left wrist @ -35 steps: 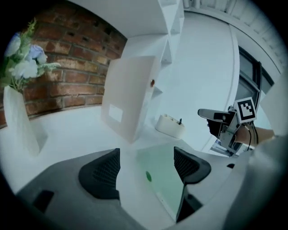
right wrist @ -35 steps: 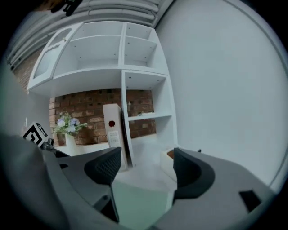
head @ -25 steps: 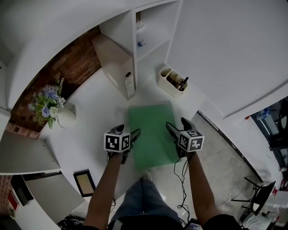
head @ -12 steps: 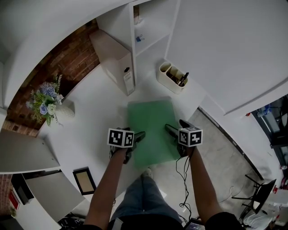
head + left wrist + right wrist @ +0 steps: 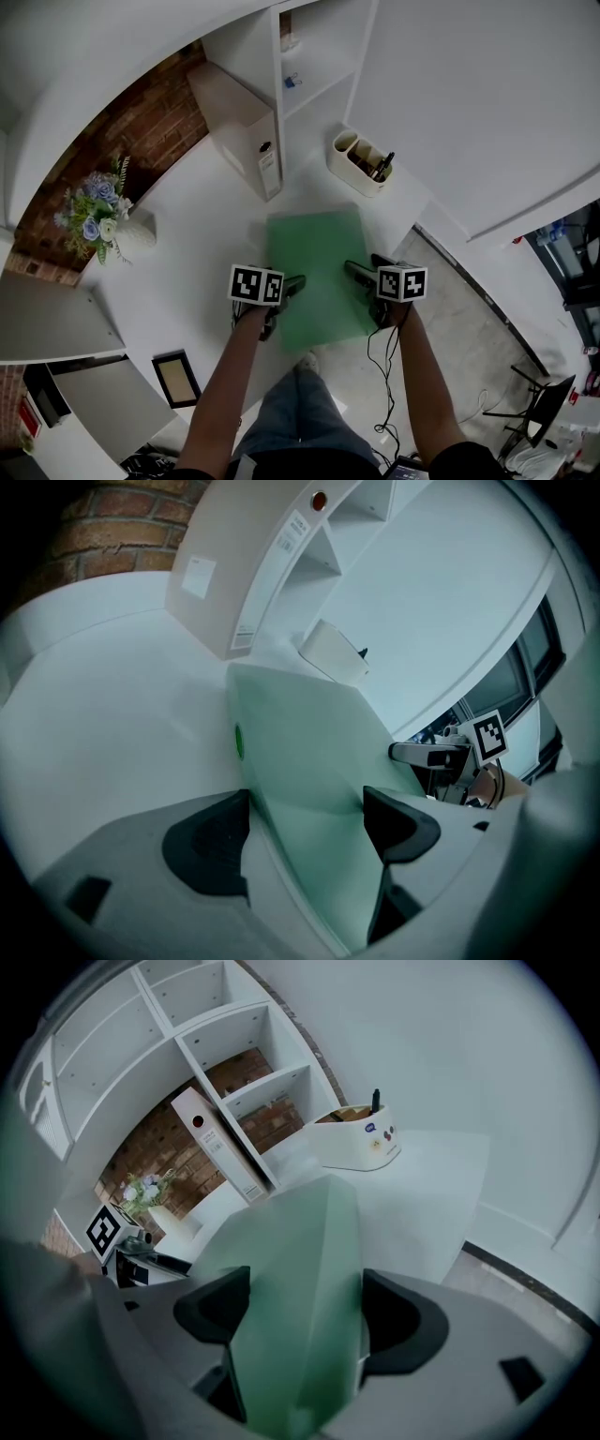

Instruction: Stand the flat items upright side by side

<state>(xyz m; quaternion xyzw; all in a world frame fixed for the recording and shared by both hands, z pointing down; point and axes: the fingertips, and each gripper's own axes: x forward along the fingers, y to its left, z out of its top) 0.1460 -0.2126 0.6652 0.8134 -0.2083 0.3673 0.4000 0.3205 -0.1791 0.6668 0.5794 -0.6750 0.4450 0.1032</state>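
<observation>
1. Labels: noting a strip label low on the spine of the white binder and a square one on its side; print too small for reading.
2. Spotting a red ring hole near the top of that spine in both gripper views.
3. Picking out small coloured marks on the front of the white pen holder; not legible. Carrying a black pen, standing up out of one compartment.
4. Reading only black-and-white square markers on the cubes of both grippers.
5. Left gripper: jaws drawn in part-way, clamping the left edge of the green folder, dark pads pressing on it from either side.
6. Right gripper: jaws at much the same narrow gap, gripping the folder's right edge, green sheet filling the space between the pads.
7. Folder position: spanning between the two grippers over the near part of the white desk, in front of the binder and the pen holder, well apart from both. Bowing upward along its middle in both gripper views; not possible telling whether its far edge is touching the desk.
8. Binder: leaning tilted against the white shelf unit.
9. Surroundings: flower vase standing at far left by the brick wall; dark picture frame lying at near left.
</observation>
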